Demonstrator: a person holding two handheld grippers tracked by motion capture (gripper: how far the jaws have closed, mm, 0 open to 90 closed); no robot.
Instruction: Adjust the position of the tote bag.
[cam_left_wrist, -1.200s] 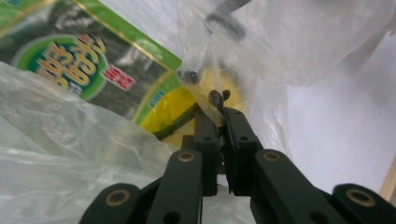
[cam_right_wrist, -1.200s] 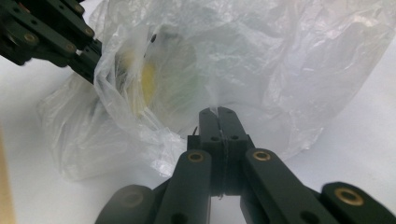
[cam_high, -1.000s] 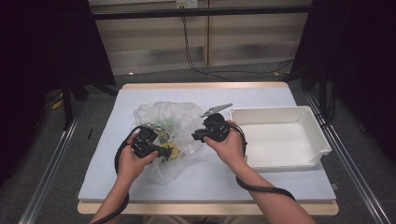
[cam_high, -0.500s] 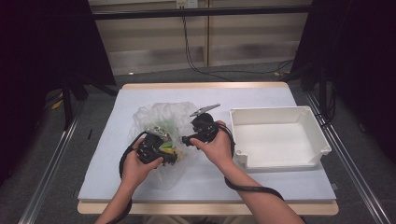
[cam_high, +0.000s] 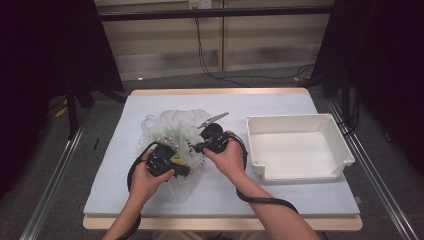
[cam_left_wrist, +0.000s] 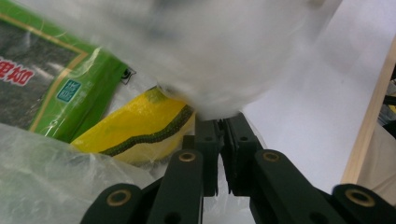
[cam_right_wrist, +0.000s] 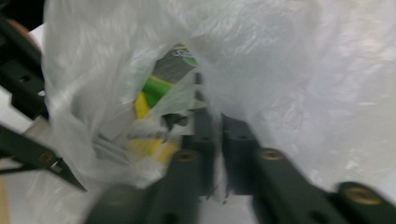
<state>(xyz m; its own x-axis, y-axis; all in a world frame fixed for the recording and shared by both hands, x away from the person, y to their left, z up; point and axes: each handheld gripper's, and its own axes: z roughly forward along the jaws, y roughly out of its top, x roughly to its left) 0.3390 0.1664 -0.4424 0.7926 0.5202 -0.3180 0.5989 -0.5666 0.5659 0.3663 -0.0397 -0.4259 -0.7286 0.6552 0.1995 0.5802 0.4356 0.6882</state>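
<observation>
Since the earlier frame both grippers have been drawn nearer the person. The bag (cam_high: 172, 135) lies on the counter (cam_high: 280, 195), its film pinched by left gripper (cam_left_wrist: 223, 140) and right gripper (cam_right_wrist: 212, 140), fingers nearly closed. Thin, slippery, easily torn; the rim is best gripped.

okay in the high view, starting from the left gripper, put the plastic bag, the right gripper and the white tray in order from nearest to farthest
From the left gripper:
1. Plastic bag: nearest, pinched in its jaws, left part of the table.
2. Right gripper: just to its right, also shut on the bag.
3. White tray: farthest, on the table's right side.
</observation>
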